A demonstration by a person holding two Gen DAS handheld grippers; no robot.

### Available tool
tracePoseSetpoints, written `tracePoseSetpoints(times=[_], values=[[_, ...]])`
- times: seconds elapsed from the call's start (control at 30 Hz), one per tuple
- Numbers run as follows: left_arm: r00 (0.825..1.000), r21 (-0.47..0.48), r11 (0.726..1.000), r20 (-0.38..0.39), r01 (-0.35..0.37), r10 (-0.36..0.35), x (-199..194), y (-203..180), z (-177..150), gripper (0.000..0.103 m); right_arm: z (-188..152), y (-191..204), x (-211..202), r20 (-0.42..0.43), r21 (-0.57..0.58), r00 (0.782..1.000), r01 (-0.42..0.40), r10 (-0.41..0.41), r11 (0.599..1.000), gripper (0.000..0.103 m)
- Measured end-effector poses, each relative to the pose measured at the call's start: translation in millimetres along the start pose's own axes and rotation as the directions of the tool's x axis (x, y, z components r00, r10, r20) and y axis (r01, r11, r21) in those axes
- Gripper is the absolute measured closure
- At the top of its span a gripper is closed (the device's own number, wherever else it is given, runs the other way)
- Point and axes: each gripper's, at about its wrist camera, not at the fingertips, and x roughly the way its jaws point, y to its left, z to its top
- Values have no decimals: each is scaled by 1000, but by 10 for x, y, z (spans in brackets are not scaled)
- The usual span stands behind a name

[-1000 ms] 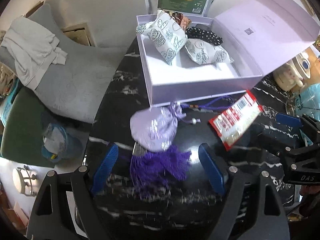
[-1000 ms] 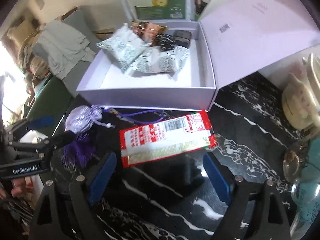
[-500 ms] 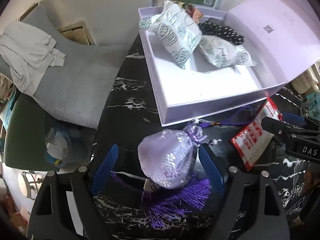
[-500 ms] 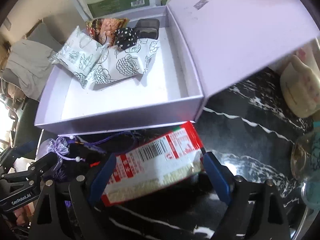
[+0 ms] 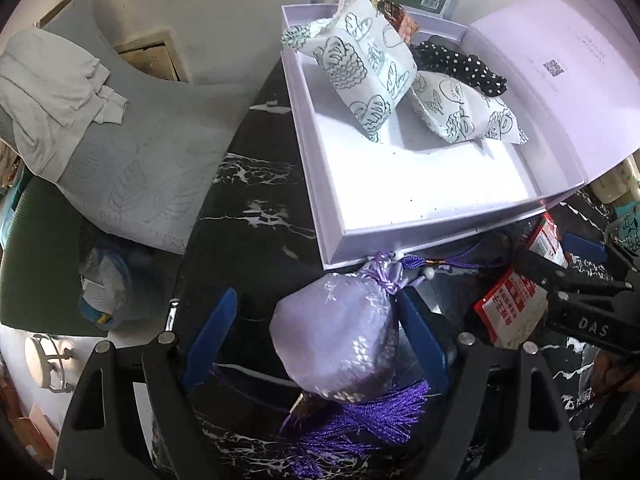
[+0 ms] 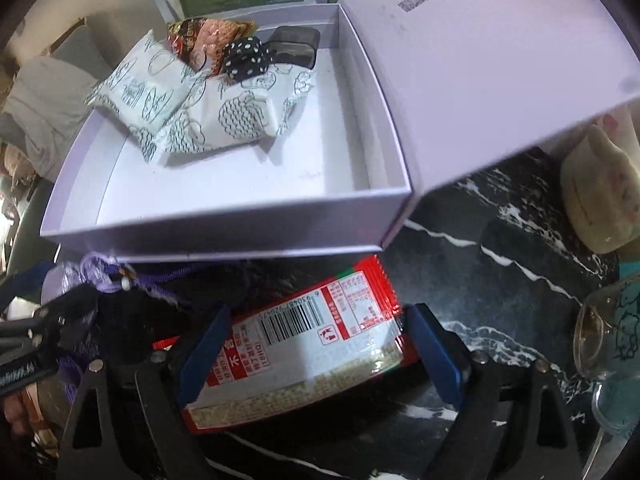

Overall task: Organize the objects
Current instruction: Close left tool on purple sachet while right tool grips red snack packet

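Lilac satin is filling the space between the fingers of my left gripper (image 5: pixel 316 340): the pouch (image 5: pixel 334 334) is lying there on the black marble table (image 5: pixel 248 216), its purple tassel (image 5: pixel 352 420) fanning out towards me. The blue pads are standing spread wide; the right pad is just beside the pouch, possibly touching it, and the left pad is standing clear of it. The pouch's knotted neck is pointing at the front wall of the lilac box (image 5: pixel 400 240), and its purple cord (image 5: pixel 460 258) is trailing along that wall.

My right gripper (image 6: pixel 316 354) is also standing spread, with the red snack packet (image 6: pixel 304 356) lying flat on the table between its blue pads. The left pad is overlapping the packet's edge, but I cannot tell whether either pad is pressing on it. The packet is lying just in front of the box, barcode side up.

The box is sitting open, its lid (image 6: pixel 480 80) leaning back to the right. Inside, at the far end, two white printed packets (image 6: pixel 192 108) are leaning on each other, with a black polka-dot piece (image 6: pixel 244 58), a brown wrapper (image 6: pixel 208 36) and a small dark case (image 6: pixel 298 46) behind them. The near half of the box floor is showing bare white.
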Motion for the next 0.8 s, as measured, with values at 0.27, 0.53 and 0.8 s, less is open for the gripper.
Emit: tracePoseSetpoints(times=[0.27,0.53,0.8], values=[[999,13,1000,-36,5,-5,106,-122,-24,45,-208,-44,-81,-27,-94,999,-45,42,995,12],[999,82,996,-36,28,-25,69,-363,-122,48,-432,-109,-262,12,-134,999,-28,30,991,12],[995,151,984,-46,99,-93,3,-782,-291,48,-537,-360,-436,36,25,995,-90,89,996,12]])
